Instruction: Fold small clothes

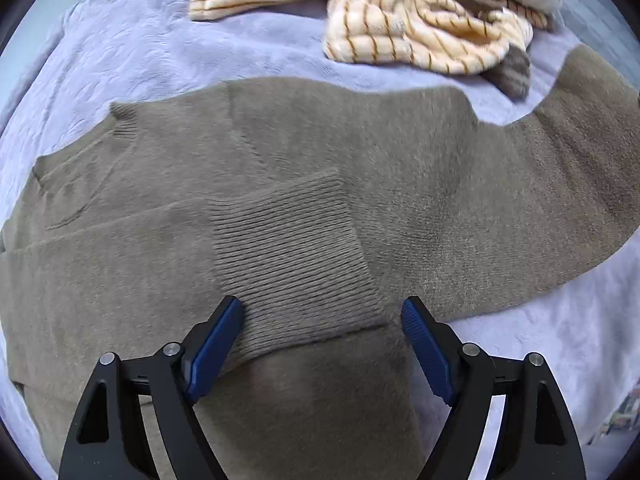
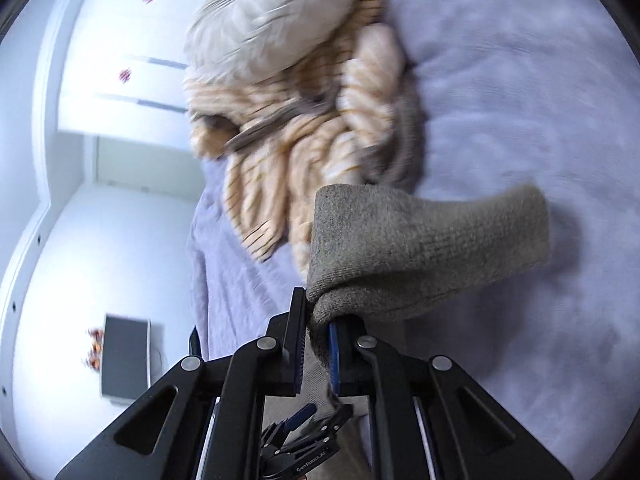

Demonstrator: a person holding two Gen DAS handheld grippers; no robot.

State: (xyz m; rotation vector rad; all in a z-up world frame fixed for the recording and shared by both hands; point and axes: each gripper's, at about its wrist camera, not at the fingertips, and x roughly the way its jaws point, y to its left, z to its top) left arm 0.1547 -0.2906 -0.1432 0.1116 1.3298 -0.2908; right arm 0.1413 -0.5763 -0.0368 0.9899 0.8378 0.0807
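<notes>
Your left gripper (image 1: pixel 322 312) is pointing down over the taupe knit sweater (image 1: pixel 320 168), which is lying spread on the lavender blanket (image 1: pixel 140 60) of the bed. Its blue fingers (image 1: pixel 216 350) are standing wide apart, released, on both sides of the ribbed cuff (image 1: pixel 288 256) of a folded-in sleeve. Your right gripper (image 2: pixel 316 320) is clenching the other sleeve (image 2: pixel 424 240) and holding it above the blanket. Beside it, a striped cream garment (image 2: pixel 296 148) is lying crumpled.

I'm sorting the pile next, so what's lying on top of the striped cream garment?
A whitish fluffy garment lies on the striped cream garment, with grey-brown fabric tangled in. Anything beneath the pile is hidden.
</notes>
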